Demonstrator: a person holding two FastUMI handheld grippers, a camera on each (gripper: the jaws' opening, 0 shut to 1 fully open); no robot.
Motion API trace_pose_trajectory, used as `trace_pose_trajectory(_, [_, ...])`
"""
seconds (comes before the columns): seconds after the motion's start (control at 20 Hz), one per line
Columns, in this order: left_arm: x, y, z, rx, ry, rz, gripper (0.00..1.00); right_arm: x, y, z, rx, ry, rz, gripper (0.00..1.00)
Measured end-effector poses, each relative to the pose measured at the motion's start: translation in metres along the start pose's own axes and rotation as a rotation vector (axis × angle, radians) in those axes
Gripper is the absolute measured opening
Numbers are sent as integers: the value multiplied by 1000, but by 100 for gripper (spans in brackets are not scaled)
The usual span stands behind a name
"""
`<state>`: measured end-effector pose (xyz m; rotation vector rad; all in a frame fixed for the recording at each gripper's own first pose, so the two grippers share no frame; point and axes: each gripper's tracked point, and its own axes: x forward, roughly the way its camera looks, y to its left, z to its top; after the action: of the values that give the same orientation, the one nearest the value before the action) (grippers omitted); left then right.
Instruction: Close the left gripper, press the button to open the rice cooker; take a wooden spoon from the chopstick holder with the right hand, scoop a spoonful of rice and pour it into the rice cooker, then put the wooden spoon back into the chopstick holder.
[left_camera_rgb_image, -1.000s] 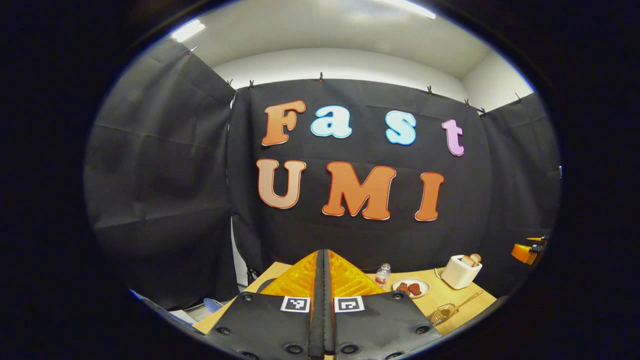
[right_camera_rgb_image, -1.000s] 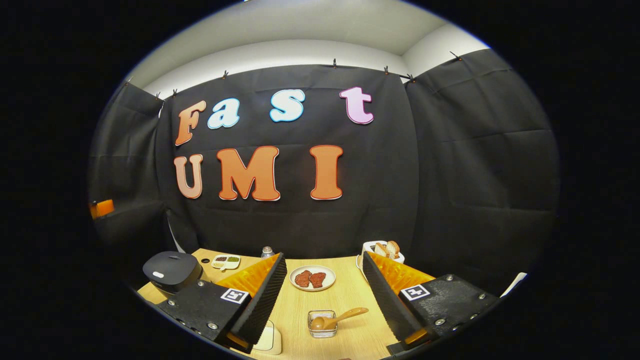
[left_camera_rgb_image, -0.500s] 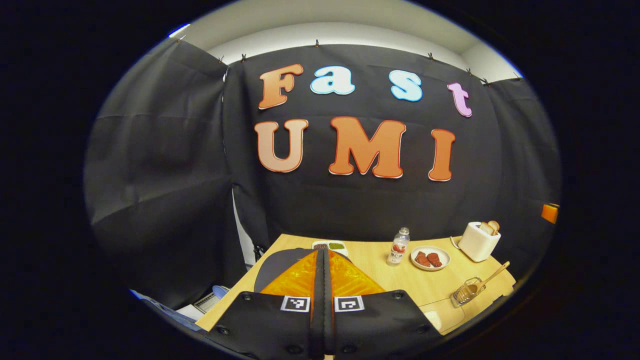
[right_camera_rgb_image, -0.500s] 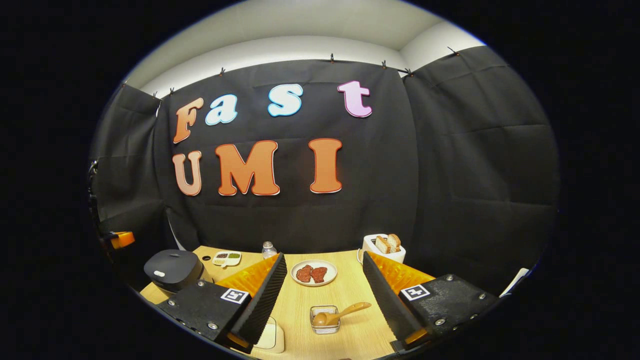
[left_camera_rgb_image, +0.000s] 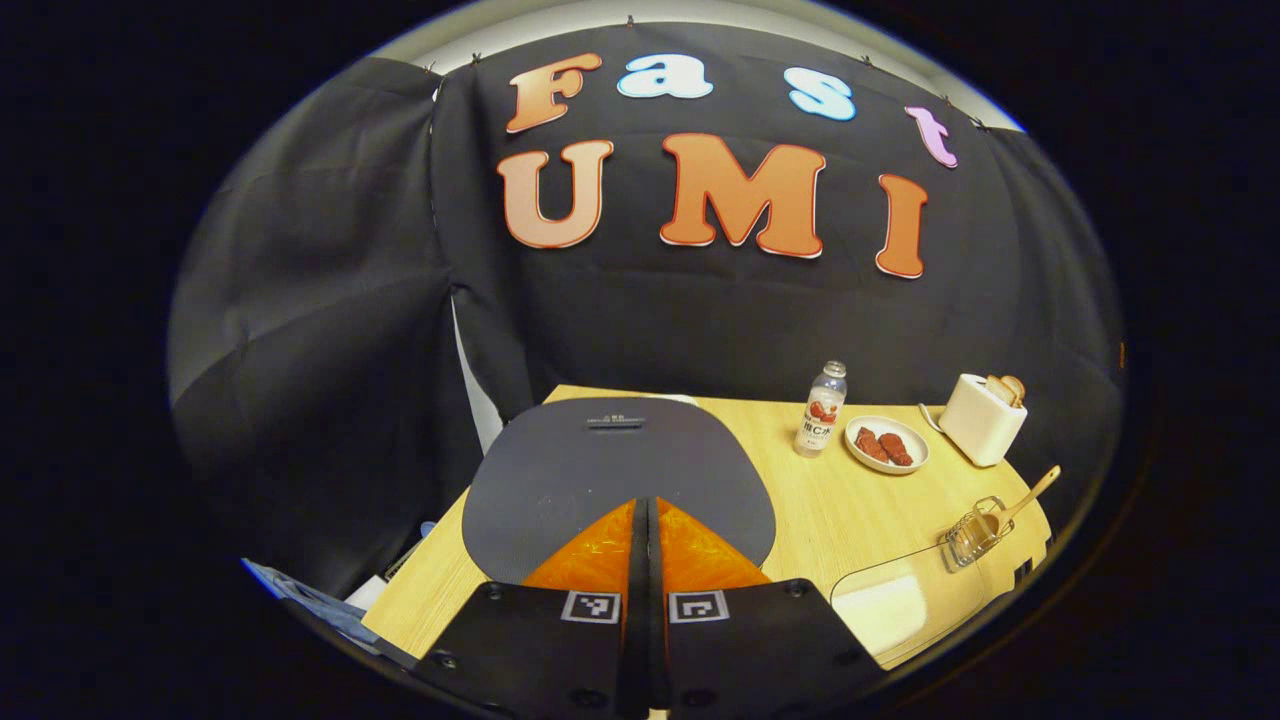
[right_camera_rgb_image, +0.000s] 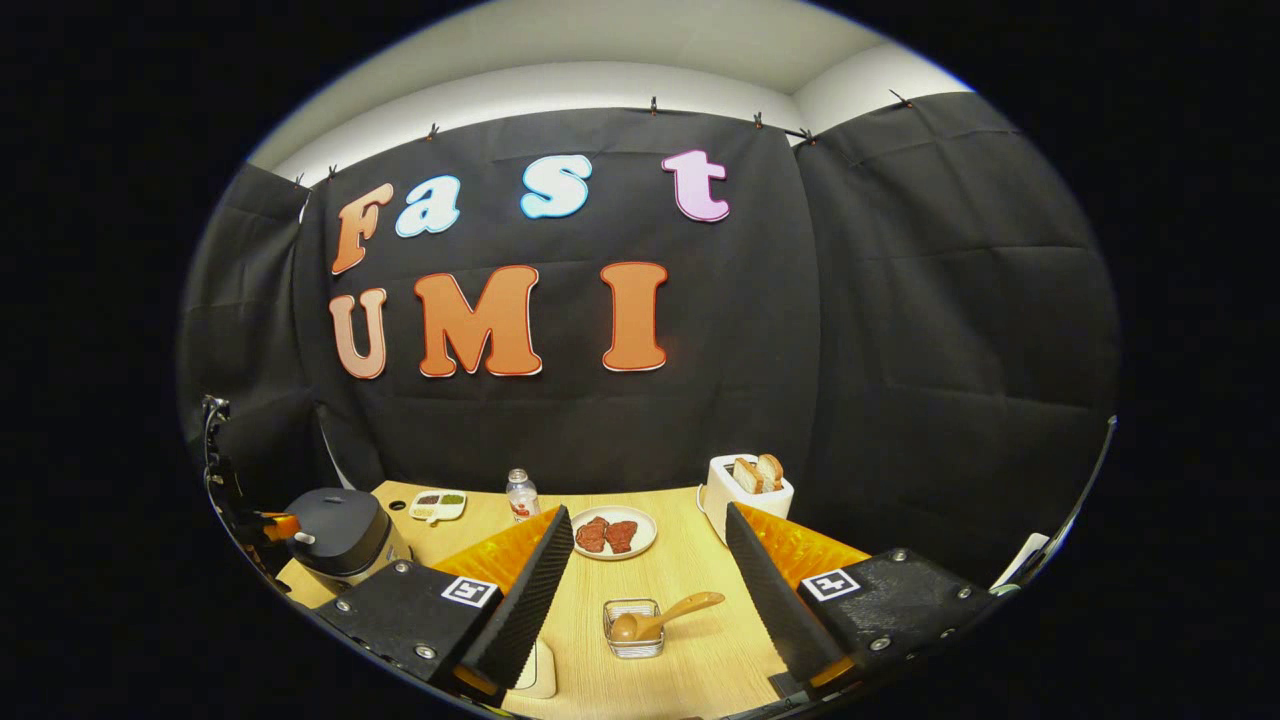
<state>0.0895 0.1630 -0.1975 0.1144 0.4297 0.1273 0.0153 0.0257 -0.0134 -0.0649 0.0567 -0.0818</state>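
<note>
Left gripper view: left gripper (left_camera_rgb_image: 645, 520) pressed together over the cooker (left_camera_rgb_image: 615, 480).
Ahead of our spread right gripper (right_camera_rgb_image: 645, 560), the spoon (right_camera_rgb_image: 660, 618) leans in its holder (right_camera_rgb_image: 634, 630); stiff, light, we grasp its handle.

Matt rice cooker (left_camera_rgb_image: 617, 470), wood-grain table (left_camera_rgb_image: 850, 500)

1. Rice cooker (left_camera_rgb_image: 615, 480): matte dark grey lid.
2. Table (left_camera_rgb_image: 850, 510): pale wood grain.
3. Toaster (right_camera_rgb_image: 747, 490): cream.
4. Spoon (right_camera_rgb_image: 660, 618): warm brown wood.
5. Plate (right_camera_rgb_image: 618, 533): white, reddish-brown pieces on it.
</note>
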Motion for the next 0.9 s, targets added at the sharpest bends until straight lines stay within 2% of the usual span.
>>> trace_pose_trajectory(0.1, [7,5,-11,-8,25,14,4,-1,-4,-3,1,8,-10,95])
trace_pose_trajectory(0.4, [7,5,-24,-9,67,2,0,-4,-16,-8,12,20,-39,95])
trace_pose_trajectory(0.45, [6,5,-24,-6,60,1,4,-3,-17,-9,18,20,-43,95])
trace_pose_trajectory(0.6, [7,5,-34,-14,79,0,5,-4,-18,-12,39,26,-48,95])
trace_pose_trajectory(0.85, [10,4,-25,14,80,-6,7,-9,-19,-15,39,19,-39,95])
trace_pose_trajectory(0.9, [7,4,-20,25,67,1,4,-9,-19,-16,36,20,-36,95])
